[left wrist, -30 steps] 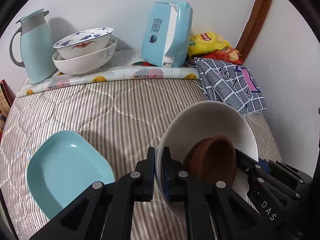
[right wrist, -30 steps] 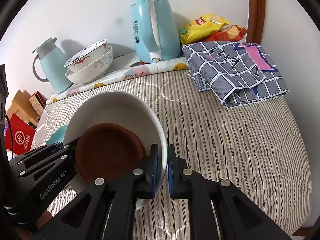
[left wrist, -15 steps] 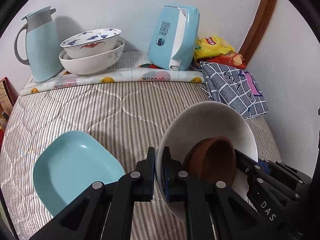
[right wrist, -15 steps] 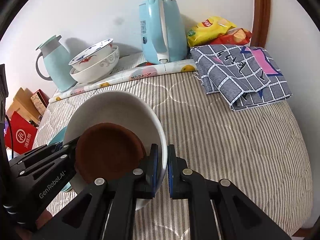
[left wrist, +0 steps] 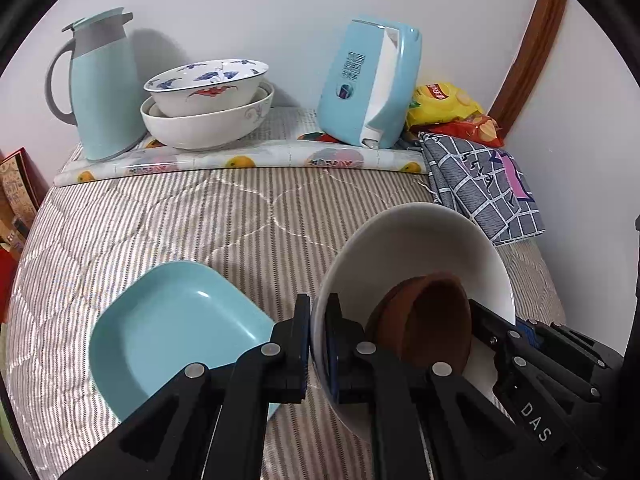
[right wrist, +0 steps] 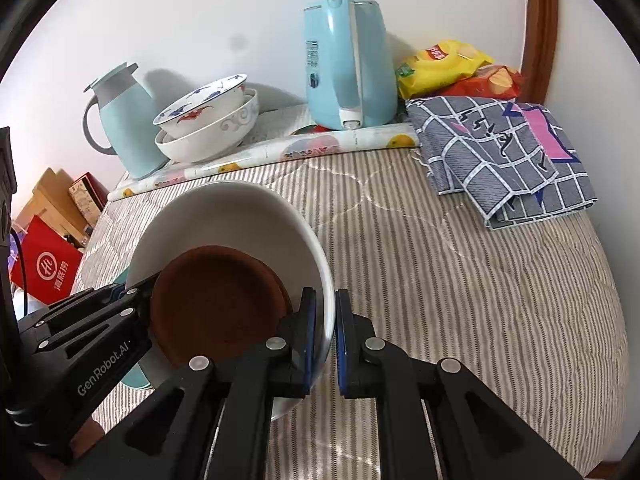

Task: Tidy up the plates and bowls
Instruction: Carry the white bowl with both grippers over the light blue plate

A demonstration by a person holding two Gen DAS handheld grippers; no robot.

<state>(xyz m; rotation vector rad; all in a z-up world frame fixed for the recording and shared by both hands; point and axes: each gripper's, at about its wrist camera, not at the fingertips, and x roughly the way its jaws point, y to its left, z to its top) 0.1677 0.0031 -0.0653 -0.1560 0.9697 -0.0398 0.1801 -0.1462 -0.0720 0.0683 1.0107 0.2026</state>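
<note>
Both tools grip one white bowl [left wrist: 412, 264]: the left tool [left wrist: 318, 344] is clamped tight on its left rim, the right tool [right wrist: 325, 336] on the opposite rim, with a brown dish [right wrist: 218, 300] lying inside. Compared with a second ago, the stacked bowls [left wrist: 208, 104] and kettle [left wrist: 368, 80] at the back sit nearer and the teal plate [left wrist: 176, 340] has slid rightward in the left view. I judge the bowl is being carried toward the stack.

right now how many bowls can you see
4: the white bowl gripped by both grippers, the brown bowl nested in it, and the patterned bowl stacked in the larger white bowl by the wall. Others may be hidden.
</note>
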